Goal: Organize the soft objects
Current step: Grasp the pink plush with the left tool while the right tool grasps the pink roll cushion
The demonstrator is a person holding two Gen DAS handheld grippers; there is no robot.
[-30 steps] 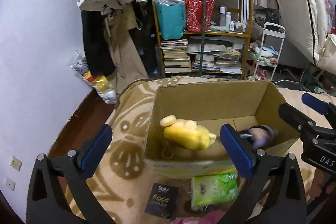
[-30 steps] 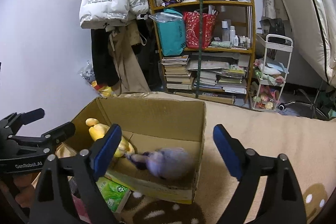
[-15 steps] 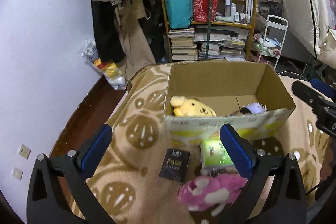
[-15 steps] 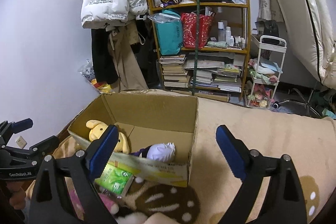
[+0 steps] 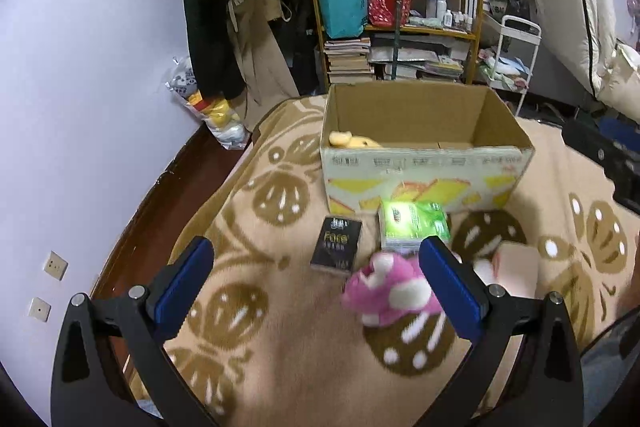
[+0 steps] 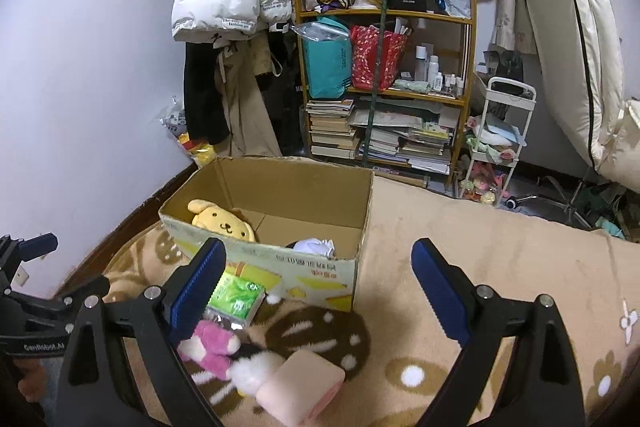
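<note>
Both grippers hang with jaws spread wide and nothing between them: the left gripper (image 5: 316, 279) hovers over the patterned beige blanket (image 5: 256, 355), and the right gripper (image 6: 320, 279) hovers in front of the cardboard box (image 6: 320, 267), whose open top faces up. Inside the box, a yellow dog plush (image 6: 222, 221) lies against the left end, and a white-and-dark soft toy (image 6: 314, 247) sits near the front wall. On the blanket in front of the box, a green tissue pack (image 5: 414, 227) lies touching the box's front face, with a black "Face" packet (image 5: 336, 245) just beside it on the left. Nearer the cameras, a pink-and-white plush (image 5: 390, 293) lies on the blanket, just beside the left gripper's right finger in the left wrist view. A pale pink soft block (image 6: 300, 387) rests beside it, with a white fluffy toy (image 6: 250, 373) between them. Behind the box stands a wooden shelf (image 6: 384, 15) loaded with books and bags.
</note>
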